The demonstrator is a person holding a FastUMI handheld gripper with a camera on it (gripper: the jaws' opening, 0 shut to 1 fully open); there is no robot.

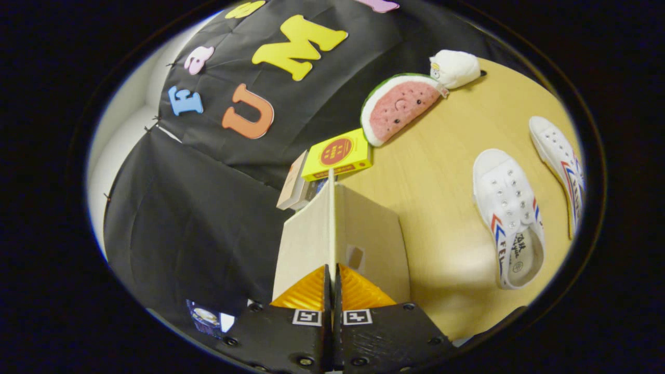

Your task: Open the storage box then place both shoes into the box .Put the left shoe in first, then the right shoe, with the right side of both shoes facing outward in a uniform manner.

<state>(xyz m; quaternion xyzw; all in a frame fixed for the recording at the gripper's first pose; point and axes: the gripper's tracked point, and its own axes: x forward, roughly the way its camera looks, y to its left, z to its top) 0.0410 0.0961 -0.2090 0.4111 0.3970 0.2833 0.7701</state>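
Claw [331, 275] pinches thin, flat cardboard box lid [332, 228] edge-on

The cream cardboard box lid [332, 228] stands on edge, its thin edge pinched between the closed jaws and running straight ahead of them. Two white lace-less shoes [511, 218] [558, 156] with red and blue stripes lie side by side on the worktop, well off to the jaws' right, openings up.

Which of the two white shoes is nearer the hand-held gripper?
The shoe lying closer to the box flap that the hand-held gripper is shut on; its opening faces the view. The other shoe lies farther out across the table.
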